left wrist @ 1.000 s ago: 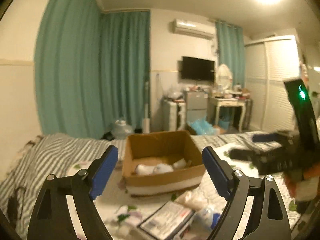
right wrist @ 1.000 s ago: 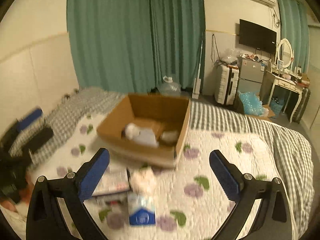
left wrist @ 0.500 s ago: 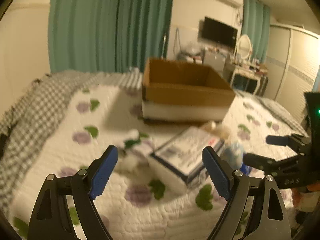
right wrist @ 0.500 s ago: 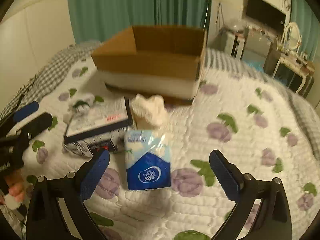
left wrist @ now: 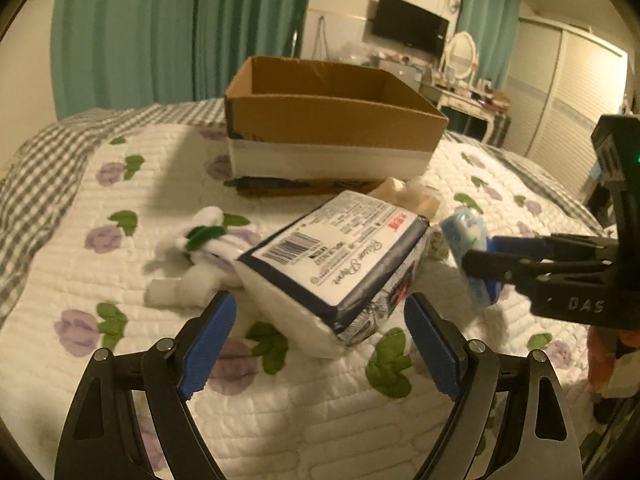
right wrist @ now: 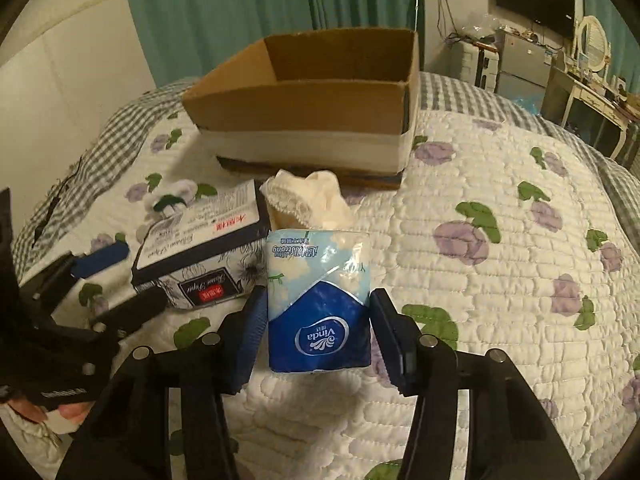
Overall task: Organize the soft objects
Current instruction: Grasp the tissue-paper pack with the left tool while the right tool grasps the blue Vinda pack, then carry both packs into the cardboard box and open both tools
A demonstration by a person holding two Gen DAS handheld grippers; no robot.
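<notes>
A blue and white tissue pack (right wrist: 320, 292) lies on the quilt between the pads of my right gripper (right wrist: 318, 336). Its jaws are closing, and both pads touch the pack's sides. The left wrist view shows the same pack (left wrist: 464, 232) in my right gripper (left wrist: 480, 256). My left gripper (left wrist: 320, 344) stands open just short of a large dark-edged paper pack (left wrist: 340, 248) with nothing between its pads. A cream cloth (right wrist: 308, 200) and a white and green sock (left wrist: 200, 236) lie near the open cardboard box (right wrist: 312, 96).
Everything sits on a white flowered quilt (right wrist: 500, 280) over a grey checked blanket (left wrist: 36, 184). Green curtains (left wrist: 160, 32) hang behind the bed. A dressing table (right wrist: 592, 92) and a wall television (left wrist: 408, 26) stand at the far right.
Both grippers have dropped toward the quilt and tilted downward. My right gripper's jaws have narrowed from wide open onto the blue tissue pack. My left gripper has stayed open.
</notes>
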